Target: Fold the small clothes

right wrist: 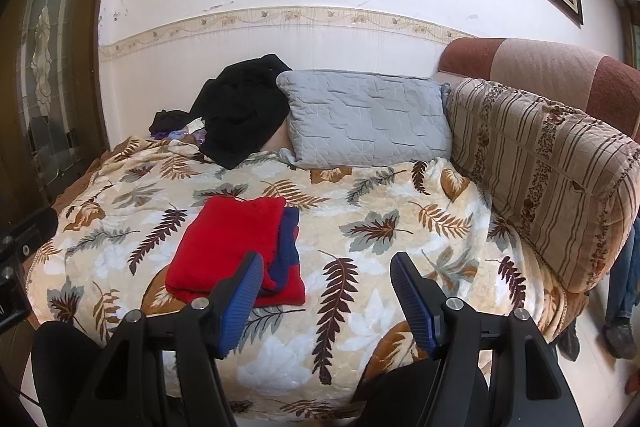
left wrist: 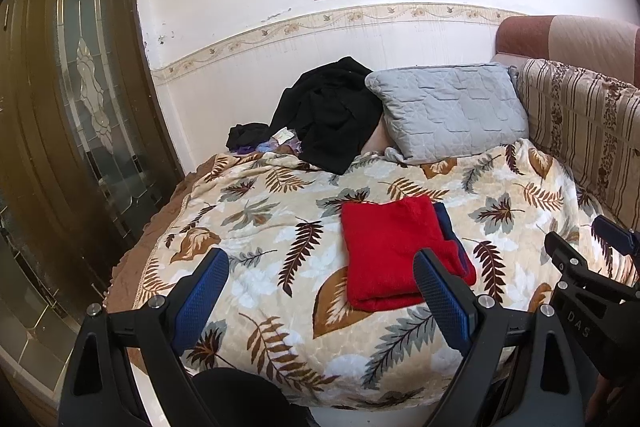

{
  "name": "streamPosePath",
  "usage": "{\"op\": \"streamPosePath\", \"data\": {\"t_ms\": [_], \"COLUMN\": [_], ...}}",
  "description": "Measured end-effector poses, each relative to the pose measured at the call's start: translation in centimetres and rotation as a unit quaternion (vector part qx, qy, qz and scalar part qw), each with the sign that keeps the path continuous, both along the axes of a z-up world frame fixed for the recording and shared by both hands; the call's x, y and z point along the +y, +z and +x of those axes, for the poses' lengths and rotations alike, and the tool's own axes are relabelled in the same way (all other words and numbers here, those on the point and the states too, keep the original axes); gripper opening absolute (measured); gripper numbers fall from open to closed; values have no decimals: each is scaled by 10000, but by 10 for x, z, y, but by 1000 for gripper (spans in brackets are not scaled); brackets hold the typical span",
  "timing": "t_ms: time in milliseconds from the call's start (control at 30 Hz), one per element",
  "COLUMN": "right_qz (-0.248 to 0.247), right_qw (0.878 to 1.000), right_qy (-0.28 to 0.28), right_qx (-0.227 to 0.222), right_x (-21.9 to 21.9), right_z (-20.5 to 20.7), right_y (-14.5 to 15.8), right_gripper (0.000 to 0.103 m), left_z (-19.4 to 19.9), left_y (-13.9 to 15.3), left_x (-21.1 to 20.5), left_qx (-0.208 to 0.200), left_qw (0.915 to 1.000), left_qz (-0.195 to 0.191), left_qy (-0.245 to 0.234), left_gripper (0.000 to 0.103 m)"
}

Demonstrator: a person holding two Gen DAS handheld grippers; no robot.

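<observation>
A folded red garment lies on the leaf-patterned blanket, with a dark blue layer showing along its right side. My left gripper hovers above the blanket in front of the garment, open, with nothing between its blue pads. My right gripper hangs open just right of the garment's near corner, holding nothing. The right gripper's body also shows at the right edge of the left wrist view. Neither gripper touches the cloth.
A black heap of clothes lies at the back of the bed against the wall, beside a grey quilted pillow. A striped cushion lines the right side. A glass-panelled door stands at the left.
</observation>
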State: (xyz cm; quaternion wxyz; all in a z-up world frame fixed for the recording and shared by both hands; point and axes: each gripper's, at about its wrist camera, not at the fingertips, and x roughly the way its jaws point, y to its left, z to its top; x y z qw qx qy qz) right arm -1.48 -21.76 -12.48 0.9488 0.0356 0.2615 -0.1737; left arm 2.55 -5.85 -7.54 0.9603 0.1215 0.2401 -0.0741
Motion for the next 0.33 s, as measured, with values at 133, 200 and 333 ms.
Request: {"op": "streamPosePath", "data": {"t_ms": [133,200,333], "right_qz": [-45,-47,-74], "right_qw": [10000,9999,9997], "right_qy": [10,33,30], "right_qx": [73,133,236], "right_x": [-1,-2,-4], "right_z": [12,20,37], "right_y": [-3,-6,-12], "right_gripper": [70,70,70], "left_z": [12,18,33], "left_y": [-1,-2,-8], "left_x": [1,1,0], "left_qx": [97,102,146], "left_qw": [9999,9998,9995], "left_qz": [-116,-159,-230], "left_qy": [-58,-95,-159], "left_gripper": [93,93,93]}}
